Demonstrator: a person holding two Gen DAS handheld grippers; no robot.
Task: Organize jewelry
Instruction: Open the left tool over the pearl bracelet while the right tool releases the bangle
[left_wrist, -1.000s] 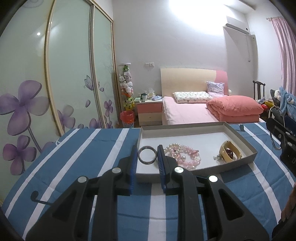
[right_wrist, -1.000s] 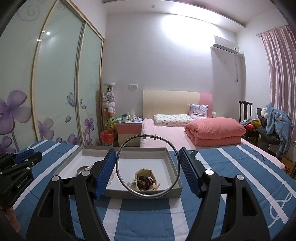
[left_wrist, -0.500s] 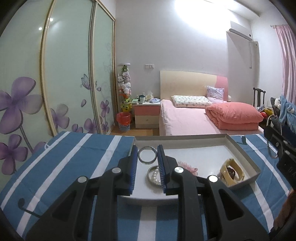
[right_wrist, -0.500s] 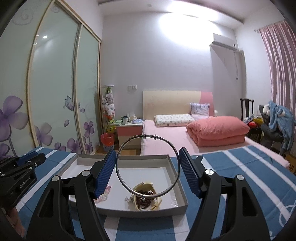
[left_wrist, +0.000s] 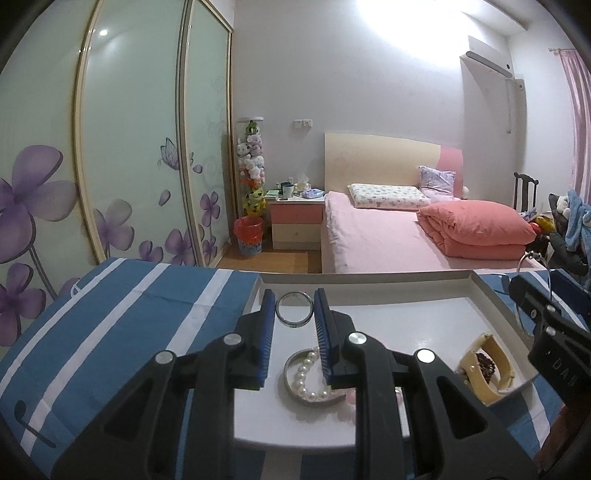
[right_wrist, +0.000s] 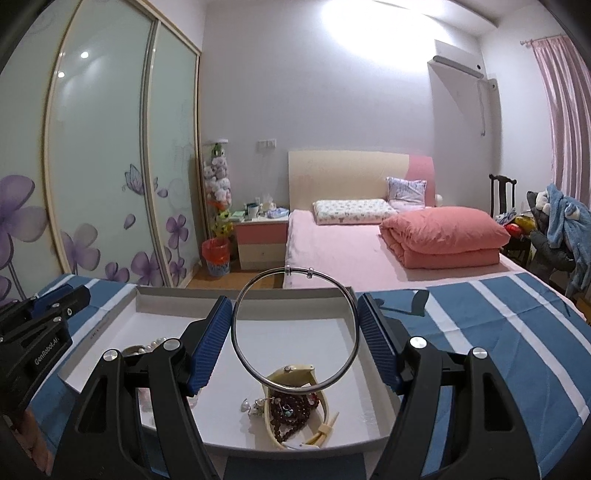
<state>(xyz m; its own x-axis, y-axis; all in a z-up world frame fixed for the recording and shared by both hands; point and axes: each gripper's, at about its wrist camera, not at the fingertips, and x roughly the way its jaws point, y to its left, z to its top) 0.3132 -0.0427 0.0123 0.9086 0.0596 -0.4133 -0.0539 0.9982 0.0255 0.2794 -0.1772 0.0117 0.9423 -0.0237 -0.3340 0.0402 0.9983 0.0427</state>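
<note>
My left gripper (left_wrist: 294, 312) is shut on a small silver ring bangle (left_wrist: 294, 320) and holds it above the white tray (left_wrist: 424, 317). Below it in the tray lie a silver bangle with a pearl string (left_wrist: 308, 380) and a cream bangle with dark red beads (left_wrist: 484, 363). My right gripper (right_wrist: 295, 325) is shut on a large thin silver hoop bangle (right_wrist: 238, 334), held upright over the tray (right_wrist: 155, 295). The cream bangle with dark red beads (right_wrist: 291, 410) lies under the hoop. The left gripper (right_wrist: 37, 332) shows at the left edge of the right wrist view.
The tray rests on a blue and white striped cloth (left_wrist: 122, 314). Behind it are a pink bed (right_wrist: 369, 243) with a folded quilt, a nightstand (left_wrist: 295, 225), a red bin (left_wrist: 248, 234) and sliding wardrobe doors (left_wrist: 110, 147).
Both grippers moved forward over the tray with their bangles still held. The tray now looks nearer and lower in both views.
</note>
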